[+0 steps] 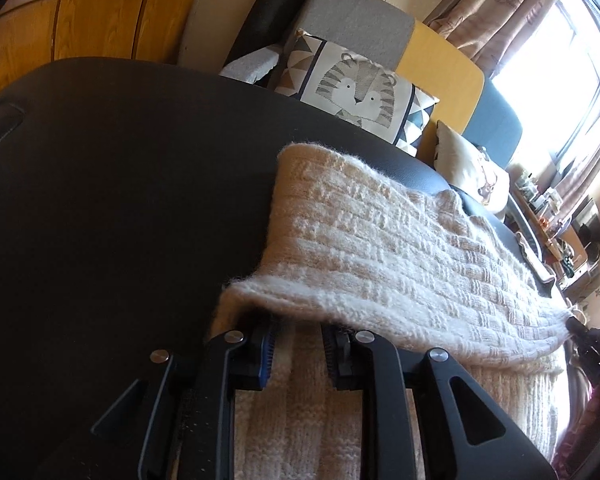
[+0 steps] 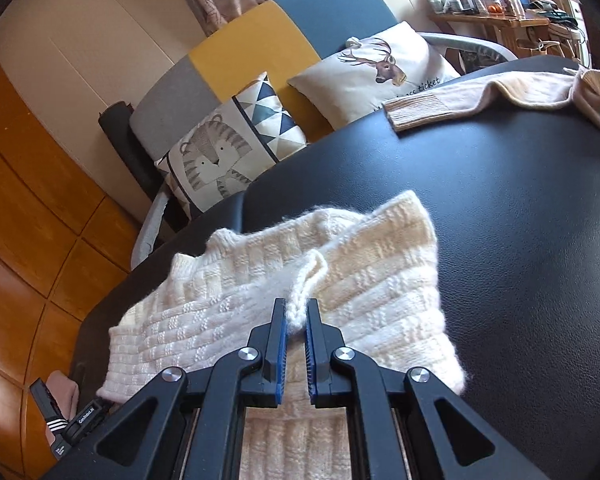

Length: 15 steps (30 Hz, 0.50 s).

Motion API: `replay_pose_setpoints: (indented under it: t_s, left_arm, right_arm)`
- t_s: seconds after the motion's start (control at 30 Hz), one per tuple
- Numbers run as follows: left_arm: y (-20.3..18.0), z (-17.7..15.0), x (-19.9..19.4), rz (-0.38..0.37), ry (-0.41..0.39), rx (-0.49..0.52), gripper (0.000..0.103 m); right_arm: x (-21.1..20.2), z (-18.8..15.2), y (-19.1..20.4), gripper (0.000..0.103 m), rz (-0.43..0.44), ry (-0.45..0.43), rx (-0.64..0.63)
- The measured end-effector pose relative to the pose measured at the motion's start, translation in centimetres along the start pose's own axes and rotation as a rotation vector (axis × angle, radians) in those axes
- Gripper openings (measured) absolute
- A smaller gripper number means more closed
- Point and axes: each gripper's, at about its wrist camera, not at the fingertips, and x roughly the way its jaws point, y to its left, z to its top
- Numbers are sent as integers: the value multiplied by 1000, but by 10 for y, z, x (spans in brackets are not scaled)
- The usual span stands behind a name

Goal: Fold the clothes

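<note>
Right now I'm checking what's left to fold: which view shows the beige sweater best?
The right wrist view: the beige sweater lies spread at the far end of the black table, ribbed cuff plain. The left wrist view shows none of it, only the cream knit.

sweater: cream knit sweater (image 1: 380, 248), folded edge draped over left gripper (image 1: 296, 344)
jaws: apart, knit between them
surface: black table (image 1: 120, 200)
behind: tiger cushion (image 1: 360, 92)
</note>
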Motion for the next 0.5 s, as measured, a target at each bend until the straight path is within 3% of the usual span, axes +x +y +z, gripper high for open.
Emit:
replay_pose_setpoints:
  t_s: [0.2, 0.3, 0.4, 0.43, 0.5]
  left_arm:
    - [0, -2, 2, -6, 9, -6, 22]
    - [0, -2, 3, -7, 7, -8, 22]
    - [1, -2, 4, -9, 7, -10, 22]
    - [1, -2, 4, -11, 6, -11, 22]
    - [2, -2, 4, -13, 5, -13, 22]
  right_arm:
    - [-15, 5, 7, 6, -31, -74, -46]
    - [-10, 6, 2, 3, -64, -48, -53]
    - [-4, 2, -12, 4, 11, 4, 20]
    - [-2, 1, -15, 6, 30, 14, 45]
    - [0, -2, -20, 22, 29, 20, 72]
